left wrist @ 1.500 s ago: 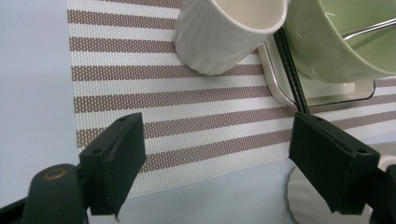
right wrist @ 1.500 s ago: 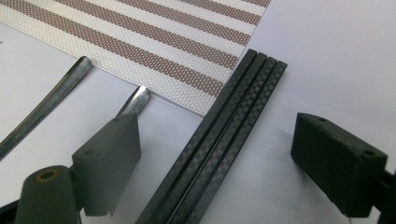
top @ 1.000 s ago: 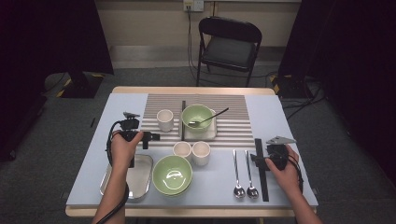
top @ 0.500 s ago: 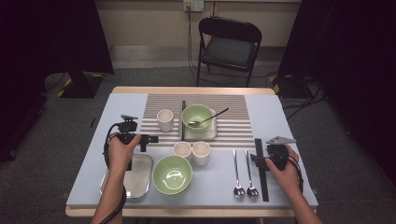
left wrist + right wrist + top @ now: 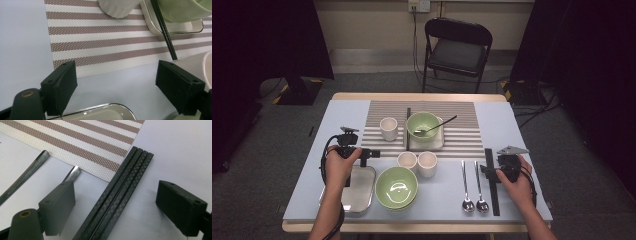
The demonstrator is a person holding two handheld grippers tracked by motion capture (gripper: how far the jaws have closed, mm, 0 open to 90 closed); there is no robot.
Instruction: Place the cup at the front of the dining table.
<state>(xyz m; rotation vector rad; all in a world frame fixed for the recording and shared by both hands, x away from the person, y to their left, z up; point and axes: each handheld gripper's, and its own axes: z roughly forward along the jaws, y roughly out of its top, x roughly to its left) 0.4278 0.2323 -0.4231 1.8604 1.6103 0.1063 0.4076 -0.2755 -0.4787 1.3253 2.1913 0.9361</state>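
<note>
Left gripper [image 5: 371,154] nearer; chopsticks [image 5: 492,181] lengthwise, front-to-back.

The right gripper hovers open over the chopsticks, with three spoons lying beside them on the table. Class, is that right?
Not quite: there are two spoons, not three. The high view shows the pair lying side by side just left of the chopsticks. The rest holds: the right gripper is open over the chopsticks.

1. A black folding metal chair [image 5: 457,50] stands beyond the pale blue table [image 5: 337,115].
2. A brown-and-white striped woven placemat [image 5: 462,140] bears a white ceramic cup [image 5: 388,128].
3. A pale green ceramic bowl [image 5: 396,187] sits just in front of two cream cups [image 5: 407,161].
4. Two steel spoons [image 5: 465,185] lie side by side.
</note>
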